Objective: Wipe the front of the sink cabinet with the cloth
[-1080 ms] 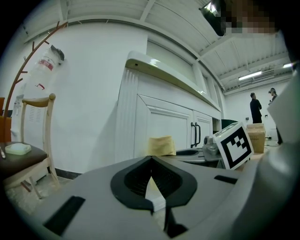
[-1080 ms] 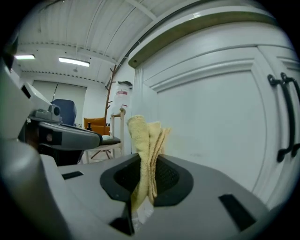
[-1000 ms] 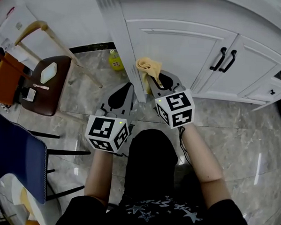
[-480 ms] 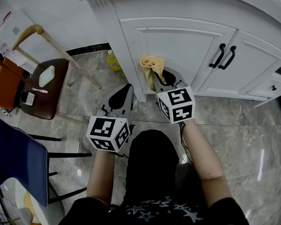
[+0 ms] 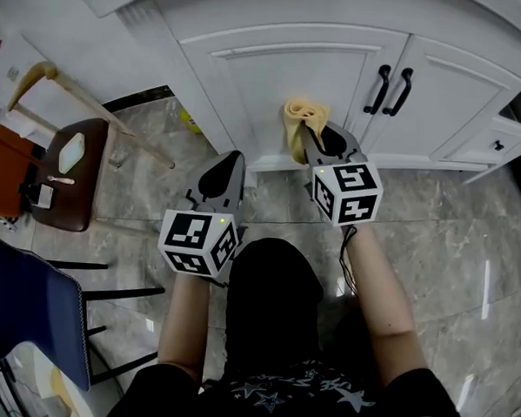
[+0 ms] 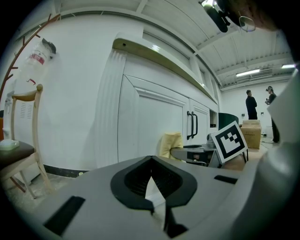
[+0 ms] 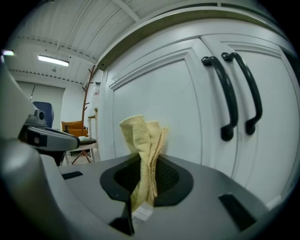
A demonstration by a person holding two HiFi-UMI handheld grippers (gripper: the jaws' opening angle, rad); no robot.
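The white sink cabinet (image 5: pixel 276 73) fills the top of the head view, its two doors carrying black handles (image 5: pixel 389 90). A yellow cloth (image 5: pixel 300 118) is bunched in my right gripper (image 5: pixel 309 140), which is shut on it and holds it close to the left door, low down. In the right gripper view the cloth (image 7: pixel 143 150) stands up between the jaws in front of the door panel (image 7: pixel 164 103). My left gripper (image 5: pixel 220 179) is shut with nothing in it, left of the right one and short of the cabinet (image 6: pixel 140 122).
A wooden chair with a dark seat (image 5: pixel 71 163) stands on the marble floor at the left. A blue chair back (image 5: pixel 24 309) is at the lower left. A drawer with a small black knob (image 5: pixel 495 144) sits right of the doors. Two people (image 6: pixel 251 104) stand far off.
Both grippers have shifted right along the cabinet front. The cloth has moved from the cabinet's left corner post to the left door panel, nearer the handles.
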